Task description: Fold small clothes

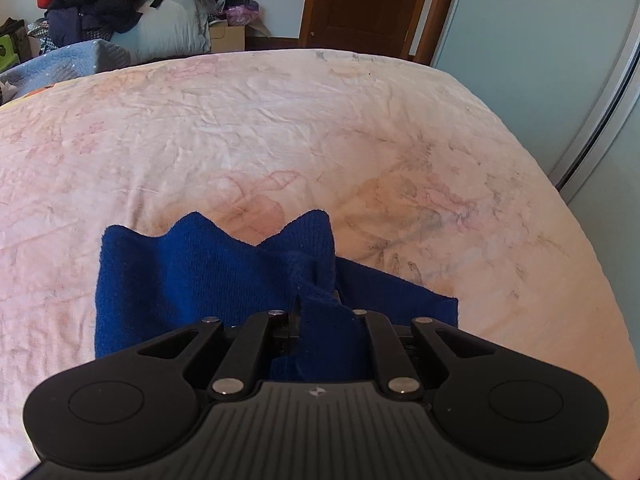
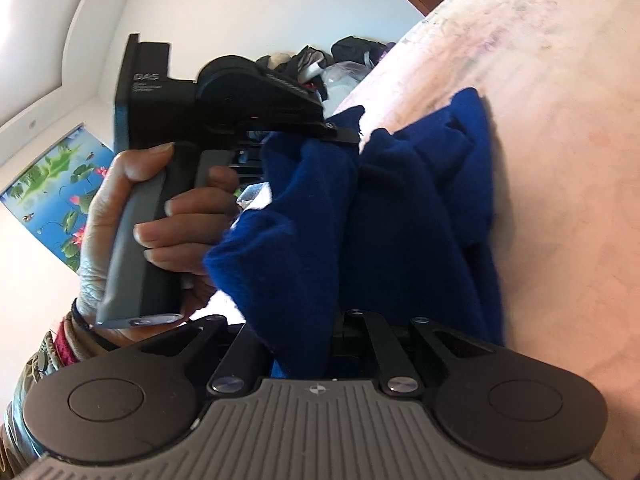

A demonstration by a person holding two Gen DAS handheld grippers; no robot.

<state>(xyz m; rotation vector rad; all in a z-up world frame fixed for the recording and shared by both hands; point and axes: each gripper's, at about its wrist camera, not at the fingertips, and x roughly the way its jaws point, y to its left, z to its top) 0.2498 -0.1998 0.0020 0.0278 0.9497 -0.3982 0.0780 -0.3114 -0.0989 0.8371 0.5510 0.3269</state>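
Note:
A small blue knit garment [image 1: 208, 280] lies partly bunched on the pink floral bedsheet [image 1: 280, 128]. My left gripper [image 1: 316, 308] is shut on a fold of the blue garment, which drapes over its fingers and hides the tips. In the right wrist view the blue garment [image 2: 360, 208] hangs between both grippers, lifted off the sheet [image 2: 552, 160]. My right gripper [image 2: 320, 332] is shut on its near edge, fingertips hidden by cloth. The left gripper [image 2: 340, 132], held by a hand [image 2: 168, 216], shows at the garment's far edge.
A pile of clothes and bags [image 1: 120, 4] sits beyond the bed's far left. A brown door [image 1: 360, 0] and a sliding wardrobe panel [image 1: 540, 40] stand at the back right. The bed edge curves along the right.

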